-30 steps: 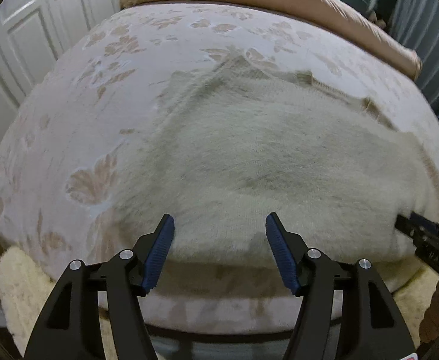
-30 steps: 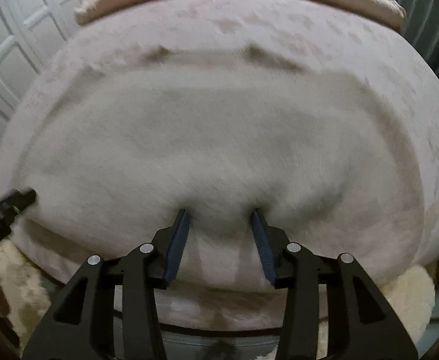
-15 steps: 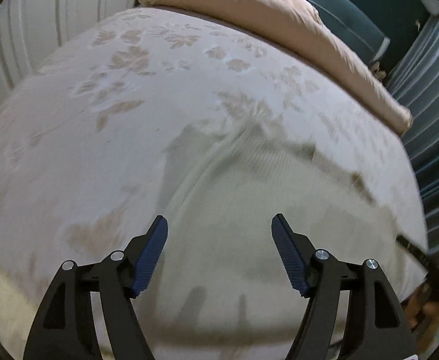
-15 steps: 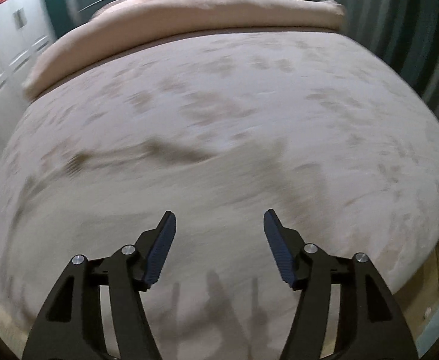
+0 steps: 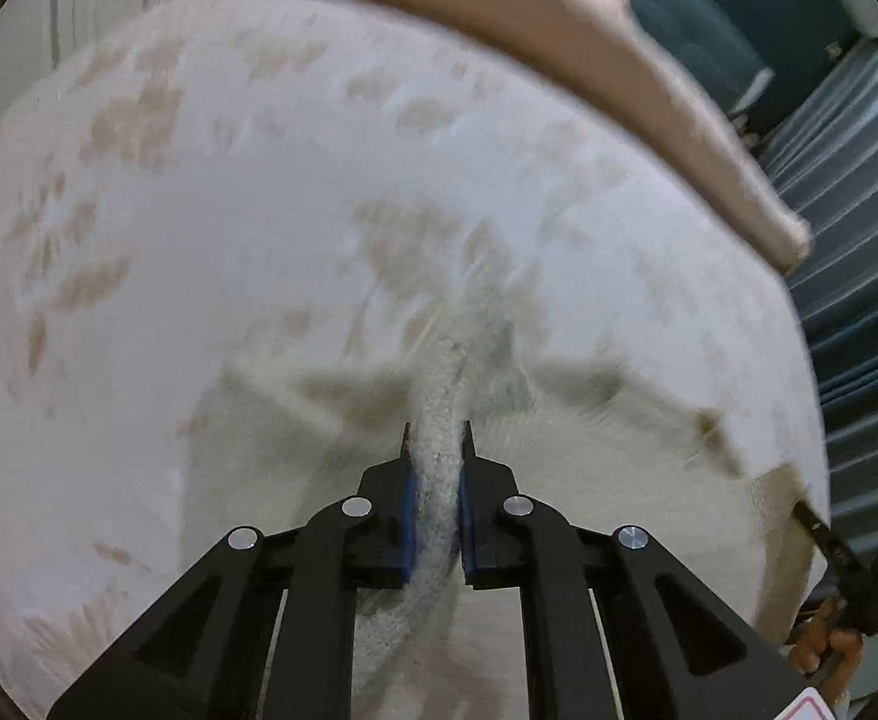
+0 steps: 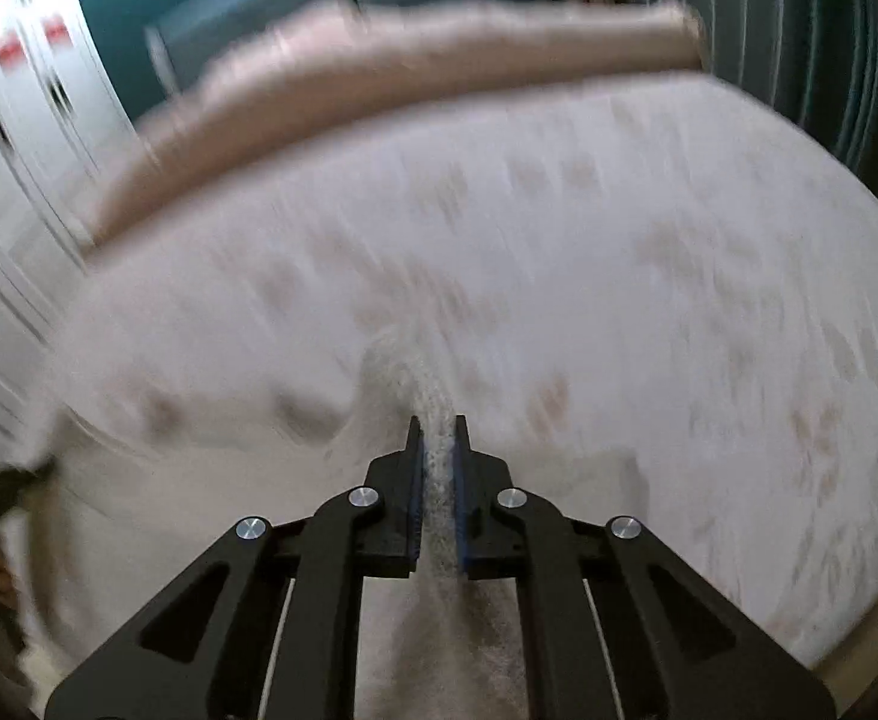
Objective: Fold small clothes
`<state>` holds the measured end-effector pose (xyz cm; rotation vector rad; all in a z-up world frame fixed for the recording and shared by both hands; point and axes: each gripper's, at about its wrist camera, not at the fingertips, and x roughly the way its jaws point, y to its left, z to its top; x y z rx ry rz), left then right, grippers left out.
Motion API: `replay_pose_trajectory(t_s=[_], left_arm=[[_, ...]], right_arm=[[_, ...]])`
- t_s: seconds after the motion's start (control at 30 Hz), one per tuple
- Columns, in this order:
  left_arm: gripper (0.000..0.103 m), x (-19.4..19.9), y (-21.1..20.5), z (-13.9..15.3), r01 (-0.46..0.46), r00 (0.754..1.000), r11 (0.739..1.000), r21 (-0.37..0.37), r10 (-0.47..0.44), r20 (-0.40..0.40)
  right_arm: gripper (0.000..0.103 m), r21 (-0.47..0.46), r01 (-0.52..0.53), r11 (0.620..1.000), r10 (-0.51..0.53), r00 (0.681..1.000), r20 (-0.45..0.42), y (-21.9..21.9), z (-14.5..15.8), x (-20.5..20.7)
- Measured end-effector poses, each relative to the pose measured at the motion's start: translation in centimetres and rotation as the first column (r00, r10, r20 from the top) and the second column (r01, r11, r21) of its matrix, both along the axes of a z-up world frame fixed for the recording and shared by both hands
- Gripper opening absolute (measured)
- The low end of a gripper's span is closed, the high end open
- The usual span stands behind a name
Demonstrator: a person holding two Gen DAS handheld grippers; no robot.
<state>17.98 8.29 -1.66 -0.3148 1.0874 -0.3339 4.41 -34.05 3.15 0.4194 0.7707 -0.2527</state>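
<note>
A cream fuzzy knit garment point(image 5: 589, 450) lies flat on the near part of a bed. My left gripper point(image 5: 435, 438) is closing, and its blue pads pinch a raised ridge of the knit's far-left edge. In the right wrist view the same garment point(image 6: 198, 492) spreads to the left, blurred. My right gripper point(image 6: 437, 432) is closing too, with a fold of the fuzzy fabric squeezed between its pads. The right gripper's black finger point(image 5: 829, 540) shows at the garment's right corner in the left wrist view.
The bed cover point(image 5: 198, 210) is pale with faded leaf prints and stretches far beyond the garment. A rolled pink blanket point(image 5: 529, 30) lies along the far edge. White cupboard doors point(image 6: 30, 120) stand at the left, and blue-grey curtains point(image 5: 859, 240) hang at the right.
Both grippers moved from the garment's near hem across to its far edge, then went from wide open to clamped on pinched-up fabric. Both views are now blurred by motion.
</note>
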Motion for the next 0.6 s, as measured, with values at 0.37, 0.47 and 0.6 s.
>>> replay_pose_trajectory(t_s=[0.37,0.47,0.6], left_arm=[[0.009,2.6,-1.7,-4.9,-0.011,0.999,0.973,0.232,0.019,-0.033],[0.011,1.6,-1.7,-3.4,-0.017,1.000,0.969,0.248,0.018,0.000],[0.013,-0.6,-2.4,0.7,-0.042,0.997,0.970,0.238,0.027,0.067]], right_arm=[[0.014,-0.022,0.120,0.993,-0.121,0.957,-0.262,-3.3,-8.8,2.4],[0.027,-0.154,0.180,0.972,-0.205,0.964,-0.167,-0.8,-4.4,0.6],[0.027,-0.025,-0.061,0.998,0.058,0.994,-0.091,6.0,-1.9,1.1]])
